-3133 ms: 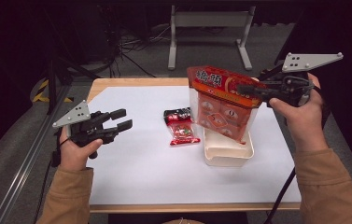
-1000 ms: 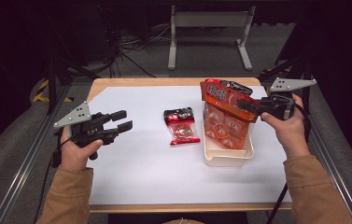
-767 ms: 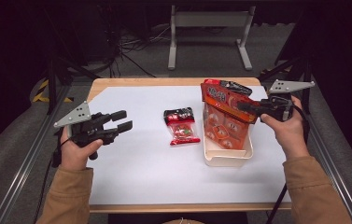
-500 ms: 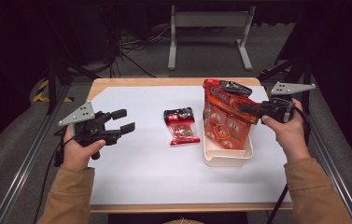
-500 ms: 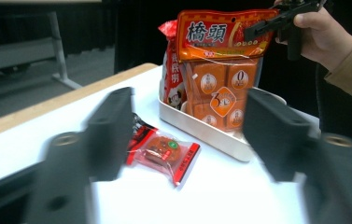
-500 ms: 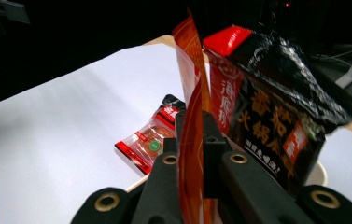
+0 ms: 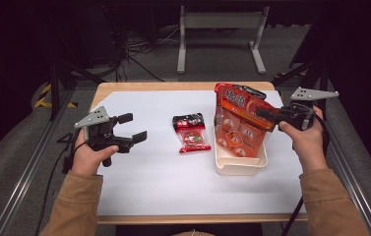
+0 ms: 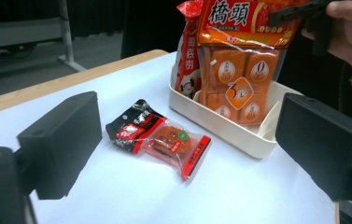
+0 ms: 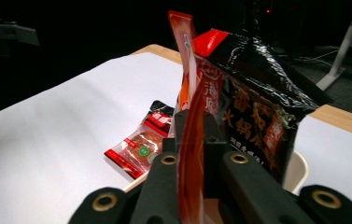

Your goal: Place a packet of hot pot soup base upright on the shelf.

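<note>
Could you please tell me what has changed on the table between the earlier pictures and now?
The right gripper has lowered the orange packet from above the white tray down into it, still clamped on the packet's upper edge. The left gripper, holding nothing, has just opened its jaws wide. The small red packet lies where it was on the white sheet.

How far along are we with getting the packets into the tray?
Done: a packet with a black back stands in the tray. In hand: the right gripper is clamped on the top edge of the orange bag, which stands upright in the tray. Left: the small red packet lies on the table. The left gripper, jaws just opened and empty, points toward it.
</note>
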`<action>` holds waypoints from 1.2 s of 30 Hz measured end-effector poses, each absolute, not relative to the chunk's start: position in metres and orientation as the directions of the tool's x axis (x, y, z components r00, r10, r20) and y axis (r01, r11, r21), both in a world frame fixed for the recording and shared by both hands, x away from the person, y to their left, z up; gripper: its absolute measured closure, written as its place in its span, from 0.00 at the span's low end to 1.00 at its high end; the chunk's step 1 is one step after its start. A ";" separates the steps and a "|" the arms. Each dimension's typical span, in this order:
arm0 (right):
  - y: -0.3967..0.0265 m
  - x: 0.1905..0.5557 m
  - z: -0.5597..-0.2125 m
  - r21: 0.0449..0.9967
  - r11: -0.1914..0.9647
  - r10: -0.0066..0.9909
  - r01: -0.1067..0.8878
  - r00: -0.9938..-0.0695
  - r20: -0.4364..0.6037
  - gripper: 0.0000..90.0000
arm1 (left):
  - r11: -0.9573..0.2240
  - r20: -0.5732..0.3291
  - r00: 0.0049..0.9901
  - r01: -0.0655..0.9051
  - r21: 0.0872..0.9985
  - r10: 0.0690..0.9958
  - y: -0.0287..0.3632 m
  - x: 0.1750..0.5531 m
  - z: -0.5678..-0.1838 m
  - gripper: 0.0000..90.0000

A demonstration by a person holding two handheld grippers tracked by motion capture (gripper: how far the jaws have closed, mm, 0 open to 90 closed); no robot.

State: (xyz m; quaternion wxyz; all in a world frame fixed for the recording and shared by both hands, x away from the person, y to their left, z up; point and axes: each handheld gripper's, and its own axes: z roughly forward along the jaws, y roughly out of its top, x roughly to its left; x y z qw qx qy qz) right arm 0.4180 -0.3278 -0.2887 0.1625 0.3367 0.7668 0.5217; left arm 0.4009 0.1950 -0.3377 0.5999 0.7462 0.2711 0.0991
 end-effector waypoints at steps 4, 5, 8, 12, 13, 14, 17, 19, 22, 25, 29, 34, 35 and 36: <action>-0.327 0.416 -0.289 0.914 0.205 0.684 0.350 -0.719 0.122 0.80 | -0.118 -0.202 0.833 0.302 0.946 0.516 0.189 0.402 -0.340 0.05; -0.327 0.416 -0.289 0.914 0.205 0.684 0.350 -0.719 0.122 0.80 | -0.118 -0.202 0.833 0.302 0.946 0.516 0.189 0.402 -0.340 0.06; -0.327 0.414 -0.288 0.918 0.183 0.704 0.351 -0.699 0.127 0.67 | -0.115 -0.170 0.835 0.267 0.957 0.523 0.187 0.403 -0.344 0.08; -0.328 0.405 -0.286 0.931 0.175 0.729 0.320 -0.678 0.096 0.56 | -0.107 -0.182 0.832 0.277 0.955 0.525 0.184 0.406 -0.348 0.09; -0.329 0.403 -0.286 0.929 0.168 0.732 0.330 -0.673 0.107 0.54 | -0.111 -0.179 0.832 0.276 0.955 0.525 0.184 0.408 -0.349 0.10; -0.331 0.400 -0.286 0.929 0.168 0.736 0.329 -0.669 0.103 0.52 | -0.115 -0.180 0.830 0.280 0.953 0.529 0.184 0.408 -0.350 0.12; -0.335 0.393 -0.287 0.934 0.161 0.742 0.319 -0.663 0.098 0.50 | -0.138 -0.174 0.824 0.290 0.947 0.539 0.186 0.411 -0.352 0.16; -0.338 0.386 -0.286 0.938 0.154 0.744 0.311 -0.661 0.097 0.48 | -0.140 -0.178 0.822 0.296 0.945 0.541 0.187 0.413 -0.353 0.18; -0.341 0.378 -0.286 0.938 0.175 0.754 0.298 -0.653 0.067 0.47 | -0.157 -0.176 0.828 0.301 0.941 0.533 0.186 0.413 -0.354 0.20; -0.346 0.370 -0.285 0.940 0.182 0.764 0.289 -0.644 0.050 0.46 | -0.163 -0.178 0.830 0.305 0.938 0.529 0.185 0.414 -0.354 0.21; -0.351 0.359 -0.290 0.942 0.191 0.765 0.275 -0.643 0.033 0.46 | -0.167 -0.183 0.825 0.316 0.934 0.535 0.185 0.416 -0.353 0.22; -0.357 0.351 -0.303 0.951 0.145 0.777 0.272 -0.627 0.061 0.47 | -0.165 -0.175 0.811 0.316 0.934 0.558 0.187 0.417 -0.353 0.22; -0.357 0.350 -0.306 0.952 0.139 0.777 0.273 -0.626 0.066 0.47 | -0.165 -0.171 0.803 0.316 0.934 0.572 0.188 0.417 -0.352 0.22; -0.360 0.349 -0.313 0.949 0.136 0.784 0.286 -0.616 0.073 0.47 | -0.175 -0.164 0.787 0.326 0.929 0.595 0.189 0.419 -0.353 0.22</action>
